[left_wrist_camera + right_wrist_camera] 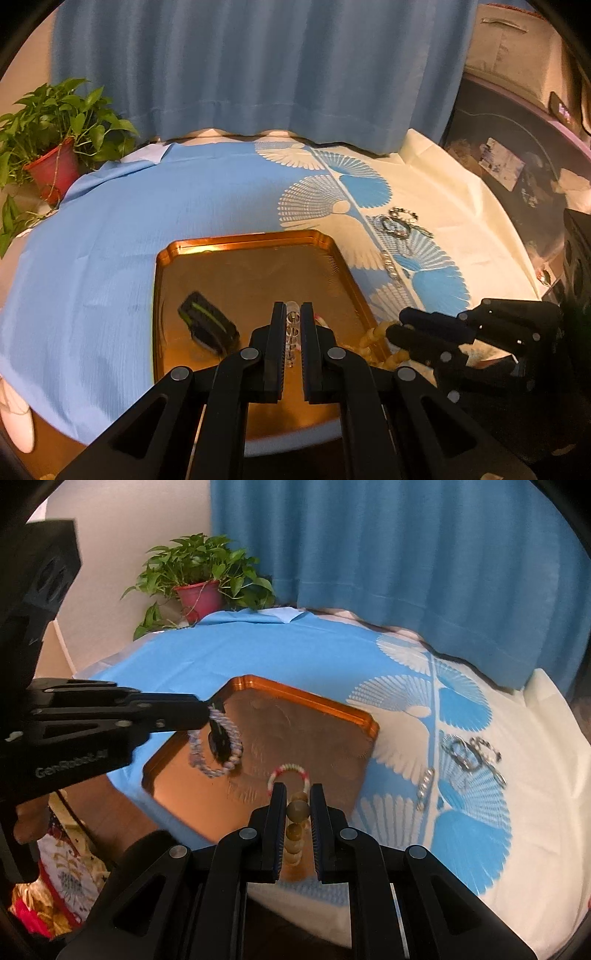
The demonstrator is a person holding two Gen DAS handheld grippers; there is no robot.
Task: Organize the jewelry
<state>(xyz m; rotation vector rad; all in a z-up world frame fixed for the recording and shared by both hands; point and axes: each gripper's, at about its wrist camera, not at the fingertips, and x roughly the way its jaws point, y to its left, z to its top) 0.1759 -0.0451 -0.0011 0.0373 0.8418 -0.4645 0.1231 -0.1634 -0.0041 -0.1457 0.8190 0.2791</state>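
Standing at the far left, well beyond the tray (332, 709), is a plant (199, 568) in a red pot, at the table's back corner beside the curtain (406, 554). The tray itself is a shiny copper one lying on a blue cloth (92, 240).

Left of the tray's middle, the left gripper (218, 716) reaches in above it. Its jaws are drawn close and pinch a pale bead bracelet (218, 753), which dangles from the tips over the tray's left half. In the left wrist view those same clear beads (292, 325) sit squeezed between the two fingers. A dark clasp-like thing with a green stripe (207, 325) appears on the tray's left part; I cannot tell whether it is an object or a reflection.

Near the tray's front edge lies a small red-and-white bracelet (290, 771), just ahead of the right gripper (298, 805). That gripper's jaws are pressed in on an amber bead string (297, 823), big round beads stacked in the gap; from the other camera the amber beads (373, 336) hang at the tray's right rim, held by the right gripper (397, 328).

Right of the tray, on the cloth's fan pattern, rests a short silver chain (424, 786) close by, and farther right a tangle of metal rings and bracelets (472, 757), well apart from the tray.
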